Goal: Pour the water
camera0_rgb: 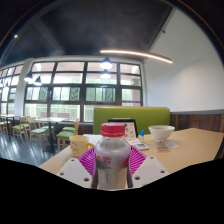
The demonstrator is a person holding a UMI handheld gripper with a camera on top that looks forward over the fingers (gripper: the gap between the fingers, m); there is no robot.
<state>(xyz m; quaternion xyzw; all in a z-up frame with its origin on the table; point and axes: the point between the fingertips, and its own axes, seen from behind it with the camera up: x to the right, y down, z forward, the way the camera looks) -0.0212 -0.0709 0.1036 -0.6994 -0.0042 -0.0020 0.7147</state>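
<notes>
My gripper (112, 170) is shut on a clear plastic bottle (111, 158) with a red cap and a red-and-white label. The bottle stands upright between the two magenta pads (88, 160), which press on its sides, and it is lifted above the wooden table (195, 150). A white bowl (161, 133) sits on the table beyond the bottle, to the right. A yellowish cup (80, 145) stands just beyond the left finger. The bottle's base is hidden below the fingers.
A small card or box (137, 146) lies on the table between the bottle and the bowl. A green bench back (125, 115) runs behind the table. Further tables and chairs (30, 130) stand to the left, before large windows.
</notes>
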